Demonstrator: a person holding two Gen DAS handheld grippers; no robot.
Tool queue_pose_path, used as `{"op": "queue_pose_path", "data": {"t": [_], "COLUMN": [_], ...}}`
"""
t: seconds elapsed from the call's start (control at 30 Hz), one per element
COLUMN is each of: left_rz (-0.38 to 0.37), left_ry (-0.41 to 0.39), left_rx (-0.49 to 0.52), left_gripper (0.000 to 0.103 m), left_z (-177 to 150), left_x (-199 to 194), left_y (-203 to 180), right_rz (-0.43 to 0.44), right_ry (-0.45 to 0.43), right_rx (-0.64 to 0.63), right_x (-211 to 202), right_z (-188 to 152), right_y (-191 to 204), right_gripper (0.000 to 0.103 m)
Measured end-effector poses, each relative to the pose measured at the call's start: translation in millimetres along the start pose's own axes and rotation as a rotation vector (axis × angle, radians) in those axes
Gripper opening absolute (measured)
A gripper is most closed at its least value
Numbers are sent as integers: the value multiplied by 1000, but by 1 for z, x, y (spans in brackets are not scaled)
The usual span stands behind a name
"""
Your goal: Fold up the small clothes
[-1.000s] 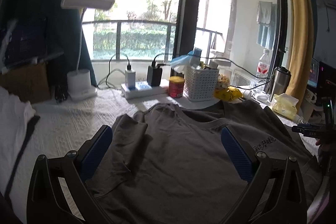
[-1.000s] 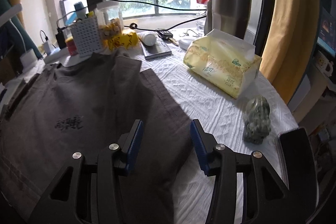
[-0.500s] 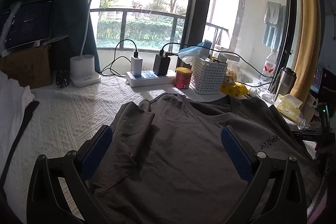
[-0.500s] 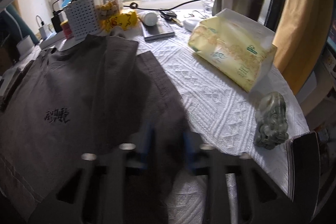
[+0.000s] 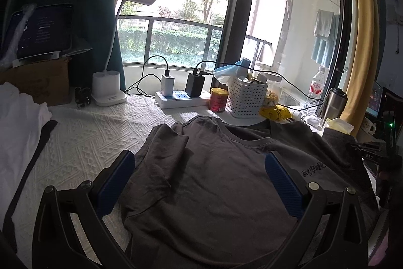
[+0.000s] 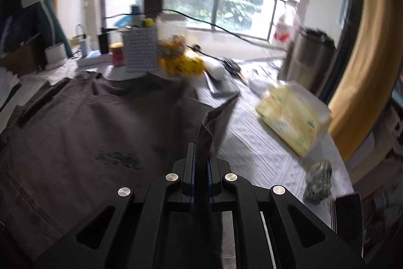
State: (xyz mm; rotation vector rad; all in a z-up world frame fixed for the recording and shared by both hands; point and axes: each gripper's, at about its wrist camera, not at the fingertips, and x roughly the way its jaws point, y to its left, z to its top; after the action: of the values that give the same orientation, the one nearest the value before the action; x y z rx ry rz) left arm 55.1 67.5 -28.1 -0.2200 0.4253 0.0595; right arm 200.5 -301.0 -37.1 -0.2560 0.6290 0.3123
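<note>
The right gripper (image 6: 200, 168) is clamped on the shirt's (image 6: 100, 122) right sleeve (image 6: 214, 122), raised off the cloth (image 6: 252, 143). The shirt body lies flat to its left, toward the left gripper (image 5: 199, 183), whose jaws stand wide over the shirt, gripping nothing.

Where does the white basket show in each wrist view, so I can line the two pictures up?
Left wrist: the white basket stands right of centre at the back of the table, beyond the grey shirt.
Right wrist: the basket is upper left, also behind the shirt.
Shared landmark: the red can just left of the basket.
</note>
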Motion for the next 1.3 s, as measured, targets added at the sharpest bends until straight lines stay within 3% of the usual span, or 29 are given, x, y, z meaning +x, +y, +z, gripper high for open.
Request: {"op": "queue_pose_path", "data": {"t": [0.23,0.47,0.67,0.93,1.0,1.03,1.07,1.3], "left_rz": [5,8,4,29,41,46,50,63], "left_ry": [-6,4,15,13,12,13,16,44], "left_rx": [-22,-45,-45,-37,-46,-53,-64,-94], "left_gripper": [102,102,102,102,102,102,102,102], "left_z": [-6,-12,-15,-12,-11,-11,-12,-16], "left_x": [-11,-15,-17,-21,-21,-20,-19,-15], "left_y": [11,16,15,17,21,24,26,37], "right_rz": [88,184,229,198,181,174,173,216], "right_ry": [-37,-2,71,44,48,55,59,160], "right_rx": [-82,-119,-107,-49,-40,-34,-29,-1], "right_x": [-8,-3,3,-14,-13,-12,-10,1], "right_z": [-1,-17,-31,-32,-32,-33,-36,-53], "right_y": [44,82,90,72,66,64,62,58], "right_gripper": [8,8,9,9,18,29,33,33]}}
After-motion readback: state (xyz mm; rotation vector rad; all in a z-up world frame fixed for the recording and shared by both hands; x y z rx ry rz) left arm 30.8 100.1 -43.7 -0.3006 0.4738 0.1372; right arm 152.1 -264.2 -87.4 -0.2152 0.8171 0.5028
